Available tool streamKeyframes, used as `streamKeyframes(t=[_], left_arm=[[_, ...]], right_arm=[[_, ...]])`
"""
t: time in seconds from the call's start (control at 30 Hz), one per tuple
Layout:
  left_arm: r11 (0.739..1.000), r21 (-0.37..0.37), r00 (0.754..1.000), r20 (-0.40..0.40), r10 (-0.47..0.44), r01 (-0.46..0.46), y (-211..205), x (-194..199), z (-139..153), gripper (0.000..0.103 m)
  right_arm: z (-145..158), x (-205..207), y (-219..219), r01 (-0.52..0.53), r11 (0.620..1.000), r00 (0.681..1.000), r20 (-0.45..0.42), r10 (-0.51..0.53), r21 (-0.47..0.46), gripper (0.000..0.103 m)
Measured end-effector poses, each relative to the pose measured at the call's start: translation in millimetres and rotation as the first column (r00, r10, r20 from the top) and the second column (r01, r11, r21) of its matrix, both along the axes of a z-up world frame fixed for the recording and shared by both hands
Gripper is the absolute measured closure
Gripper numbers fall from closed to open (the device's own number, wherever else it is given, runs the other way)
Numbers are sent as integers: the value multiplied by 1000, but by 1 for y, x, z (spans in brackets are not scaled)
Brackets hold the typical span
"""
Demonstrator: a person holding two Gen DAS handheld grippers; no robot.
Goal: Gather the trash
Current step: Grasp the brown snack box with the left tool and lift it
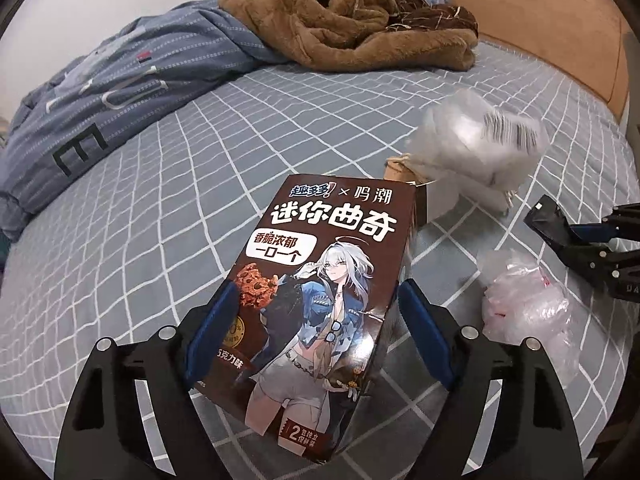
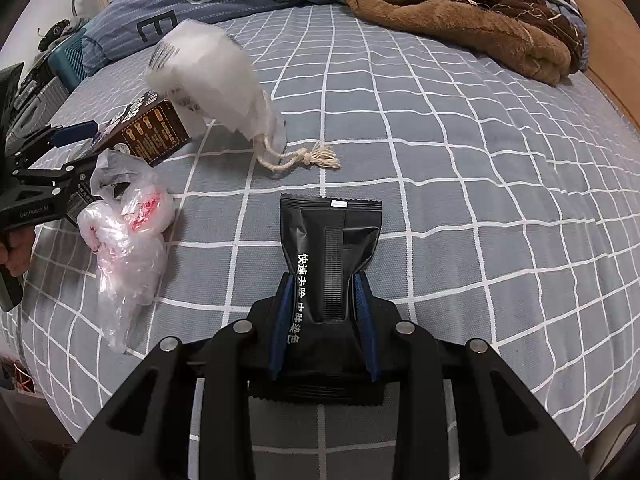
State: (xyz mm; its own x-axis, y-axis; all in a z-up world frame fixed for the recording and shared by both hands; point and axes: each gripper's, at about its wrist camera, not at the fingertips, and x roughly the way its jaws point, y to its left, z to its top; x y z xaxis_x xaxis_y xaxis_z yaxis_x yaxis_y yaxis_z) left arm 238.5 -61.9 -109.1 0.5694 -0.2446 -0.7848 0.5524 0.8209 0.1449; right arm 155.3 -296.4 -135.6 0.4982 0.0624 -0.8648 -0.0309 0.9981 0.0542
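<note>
— Bedroom scene: grey checked bedsheet (image 2: 440,160), brown blanket (image 2: 460,12) heaped at the far end.

— Nearer?

— Right gripper (image 2: 324,300) clamps a black sachet (image 2: 332,248), long axis pointing toward the blanket. Left gripper (image 1: 316,312) straddles a cookie box (image 1: 320,280); contact unclear.
</note>
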Motion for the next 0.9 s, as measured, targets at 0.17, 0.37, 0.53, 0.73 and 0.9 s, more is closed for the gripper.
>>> streamKeyframes(t=[0.17,0.37,0.53,0.73,0.9], left_arm=[[998,-51,999,-1,33,-33,11,8,15,6],[997,-78,997,-74,-28,22,24,24,7,5],[990,-107,987,-122,-108,96,26,23,2,6],[992,-69,987,-113,-115,107,25,18,-7,5],[992,-68,989,-98,-112,105,23,15,-8,7]], right_arm=[[0,-1,0,-7,1000,1000,-2,7,5,73],[0,-5,0,-16,1000,1000,-1,16,0,73],[0,-4,3,-12,1000,1000,-1,12,-13,73],[-2,-2,6,-8,1000,1000,1,8,-25,73],[-3,-2,5,-8,1000,1000,2,8,-26,73]])
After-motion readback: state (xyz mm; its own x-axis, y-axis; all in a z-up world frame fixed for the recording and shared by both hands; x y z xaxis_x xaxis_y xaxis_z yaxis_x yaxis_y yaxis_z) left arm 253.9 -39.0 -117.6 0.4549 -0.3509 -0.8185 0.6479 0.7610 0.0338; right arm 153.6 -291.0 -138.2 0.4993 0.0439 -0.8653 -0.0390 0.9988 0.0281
